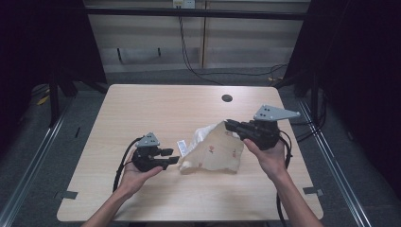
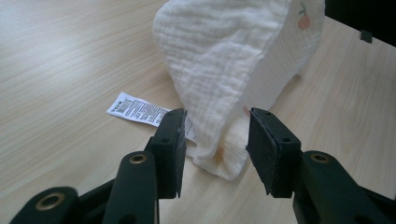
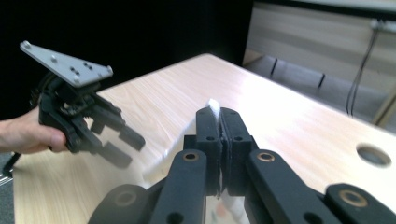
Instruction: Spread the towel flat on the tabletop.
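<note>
While the right gripper [image 3: 219, 135] is pinching one raised corner of the muslin cloth [image 1: 215, 150] between closed jaws, the left gripper [image 2: 215, 144] is straddling the lower corner, jaws wide. Judged light, limp, non-fragile; it is draping, so hems are the best grip. Count: one cloth, one care label [image 2: 136, 109] left of the left jaw
</note>
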`<state>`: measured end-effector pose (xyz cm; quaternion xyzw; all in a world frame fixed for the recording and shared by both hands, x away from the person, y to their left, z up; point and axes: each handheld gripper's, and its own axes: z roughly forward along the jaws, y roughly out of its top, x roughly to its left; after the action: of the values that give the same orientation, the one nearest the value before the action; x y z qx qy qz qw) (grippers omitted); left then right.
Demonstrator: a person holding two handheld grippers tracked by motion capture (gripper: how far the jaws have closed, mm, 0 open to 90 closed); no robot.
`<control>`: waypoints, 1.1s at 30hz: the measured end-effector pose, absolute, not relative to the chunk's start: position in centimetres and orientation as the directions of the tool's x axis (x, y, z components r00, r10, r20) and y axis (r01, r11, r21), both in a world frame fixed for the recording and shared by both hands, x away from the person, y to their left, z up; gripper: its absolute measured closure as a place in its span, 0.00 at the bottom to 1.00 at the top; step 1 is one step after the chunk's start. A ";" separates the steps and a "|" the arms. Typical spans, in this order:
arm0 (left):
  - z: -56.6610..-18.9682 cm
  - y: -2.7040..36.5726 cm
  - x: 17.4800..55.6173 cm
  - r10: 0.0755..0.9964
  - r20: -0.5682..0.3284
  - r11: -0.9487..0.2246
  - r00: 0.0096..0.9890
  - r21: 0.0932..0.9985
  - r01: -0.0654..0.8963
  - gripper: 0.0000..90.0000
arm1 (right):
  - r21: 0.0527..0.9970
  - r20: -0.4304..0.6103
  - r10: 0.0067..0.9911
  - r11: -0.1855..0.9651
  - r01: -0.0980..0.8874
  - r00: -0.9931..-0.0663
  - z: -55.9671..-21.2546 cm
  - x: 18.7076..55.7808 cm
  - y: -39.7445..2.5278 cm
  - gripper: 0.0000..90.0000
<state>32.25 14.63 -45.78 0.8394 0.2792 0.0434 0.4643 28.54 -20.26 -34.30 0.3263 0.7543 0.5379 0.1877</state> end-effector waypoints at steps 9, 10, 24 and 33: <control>-47.1 12.5 34.3 0.461 -0.212 -0.433 0.862 0.794 0.427 0.58 | 0.921 0.093 0.786 0.166 0.353 -0.612 -36.6 27.6 -25.5 0.97; -47.1 12.5 34.3 0.461 -0.212 -0.433 0.862 0.794 0.427 0.58 | 0.921 0.093 0.786 0.166 0.353 -0.612 -36.6 27.6 -25.5 0.97; -49.3 8.8 35.4 0.452 -0.143 -0.534 0.881 0.748 0.395 0.91 | 0.907 0.130 0.780 0.156 0.391 -0.613 -39.3 27.3 -26.1 0.97; -45.5 12.7 32.8 0.445 -0.114 -0.492 0.888 0.798 0.349 0.94 | 0.910 0.142 0.783 0.138 0.392 -0.606 -39.8 27.5 -26.2 0.97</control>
<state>32.79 12.72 -45.48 0.8621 0.2303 0.0538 0.4482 27.45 -26.20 -39.84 0.4019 0.7305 0.5189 0.1885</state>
